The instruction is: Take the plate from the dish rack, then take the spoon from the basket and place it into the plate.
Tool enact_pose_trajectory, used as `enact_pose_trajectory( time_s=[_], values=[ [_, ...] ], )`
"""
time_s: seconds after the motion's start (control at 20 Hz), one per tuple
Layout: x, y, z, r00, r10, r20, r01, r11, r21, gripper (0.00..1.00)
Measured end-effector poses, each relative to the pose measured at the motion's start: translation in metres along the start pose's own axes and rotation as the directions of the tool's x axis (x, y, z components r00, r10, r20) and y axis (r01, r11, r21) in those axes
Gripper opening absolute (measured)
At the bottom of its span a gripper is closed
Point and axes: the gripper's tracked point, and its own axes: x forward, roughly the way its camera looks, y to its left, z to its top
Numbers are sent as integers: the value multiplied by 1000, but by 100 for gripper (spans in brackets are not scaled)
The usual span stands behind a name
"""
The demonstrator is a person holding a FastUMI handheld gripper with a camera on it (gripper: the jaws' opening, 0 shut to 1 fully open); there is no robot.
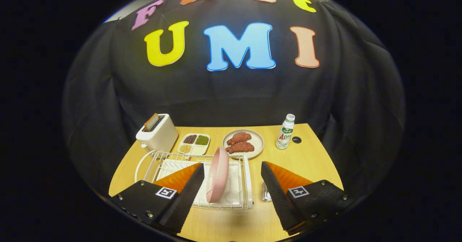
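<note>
On the bench (306,155), a toaster (157,132) stands far left, then a bean tray (194,144), a meat dish (243,143) and a bottle (286,131). The tongs (232,184) gape wide, holding nothing, with the pink plate (218,175) upright in the white rack (245,184) between the fingers, nearer the left one.

white bottle (286,131) with green label, lettering too small to read; square black-and-white marker (166,192) on each finger
</note>
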Motion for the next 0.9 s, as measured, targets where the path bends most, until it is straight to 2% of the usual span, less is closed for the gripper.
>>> enact_pose_trajectory(
  time_s=[0.2,0.35,0.4,0.55,0.65,0.7,0.8,0.85,0.9],
  values=[
    [25,11,-16,981,-51,-189,57,998,27,96],
    [52,15,-23,951,-105,-289,104,994,-21,96],
    [60,17,-23,943,-122,-309,115,993,-40,89],
    [78,19,-33,909,-196,-367,177,981,-84,87],
    [89,17,-44,881,-243,-405,226,970,-90,79],
    [94,12,-47,863,-292,-413,269,956,-115,70],
    [103,5,-53,833,-364,-417,327,932,-160,60],
    [102,-5,-55,811,-417,-410,375,909,-183,60],
    [106,-5,-58,793,-447,-414,407,894,-187,38]
  ],
)
